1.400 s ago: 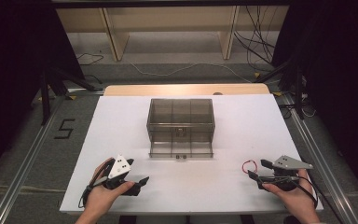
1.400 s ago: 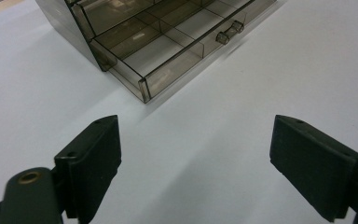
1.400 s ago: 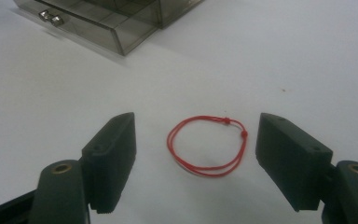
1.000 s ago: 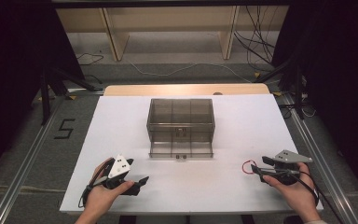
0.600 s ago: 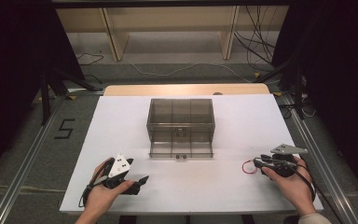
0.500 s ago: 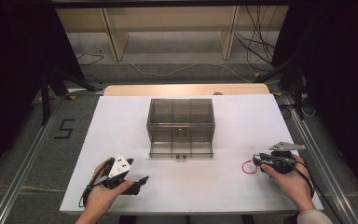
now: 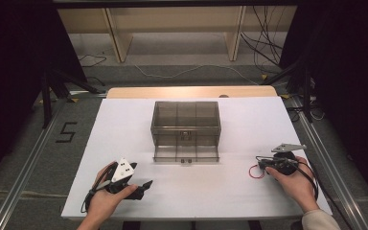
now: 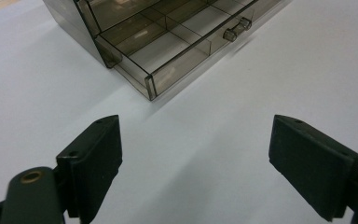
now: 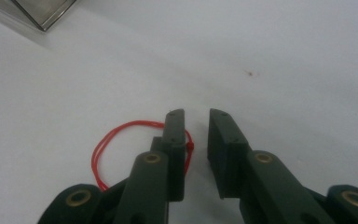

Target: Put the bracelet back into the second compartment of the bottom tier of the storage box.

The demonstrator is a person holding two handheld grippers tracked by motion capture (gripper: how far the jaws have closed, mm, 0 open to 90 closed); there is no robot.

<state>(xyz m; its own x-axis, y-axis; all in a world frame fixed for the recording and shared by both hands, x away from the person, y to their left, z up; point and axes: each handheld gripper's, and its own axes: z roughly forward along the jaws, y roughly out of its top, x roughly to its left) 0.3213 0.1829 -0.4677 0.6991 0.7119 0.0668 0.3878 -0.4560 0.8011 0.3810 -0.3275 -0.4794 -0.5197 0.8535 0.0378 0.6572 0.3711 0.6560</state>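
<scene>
Red thread loop [image 9: 121, 149] lies flat beside right tongs [image 9: 196, 122], nearly closed.

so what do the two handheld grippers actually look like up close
Both are black, each with two flat, blocky fingers on arms with brass-coloured pivot pins. The left gripper carries a white three-cornered plate, the right gripper a grey one, and a black cable trails from each. A light sleeve covers the right wrist.

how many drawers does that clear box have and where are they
2. The clear box holds an upper drawer, pushed in, and a lower drawer, pulled out toward the person and split into compartments. Any behind the smoky walls would be hidden.
</scene>
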